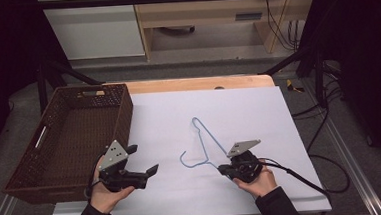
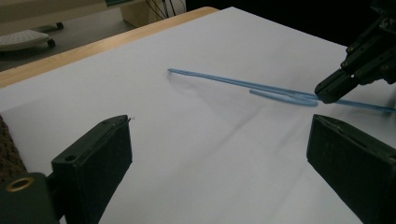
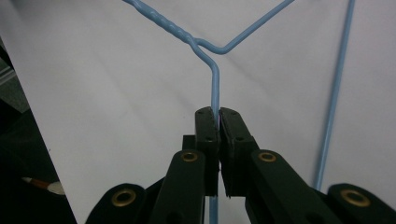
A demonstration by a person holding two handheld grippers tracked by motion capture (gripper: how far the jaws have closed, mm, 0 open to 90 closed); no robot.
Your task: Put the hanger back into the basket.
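The right gripper (image 3: 218, 116) had its jaws clamped on the wire of the blue hanger (image 1: 206, 139), which lay mid-sheet on the white sheet (image 1: 238, 109). The left gripper (image 1: 143, 163) stood at its nine o'clock, jaws apart, holding nothing. The wicker basket (image 1: 26, 162) sat further toward nine o'clock.

Grey floor (image 1: 211, 66), pale wooden desk (image 1: 197, 12), dark surroundings.

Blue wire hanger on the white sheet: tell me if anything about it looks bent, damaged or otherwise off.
The thin blue wire hanger looks deformed: its frame reads as a narrow, skewed outline rather than a broad triangle. The right gripper pinches its wire just below the twisted neck. The left gripper stands open, apart from it. No break is visible.
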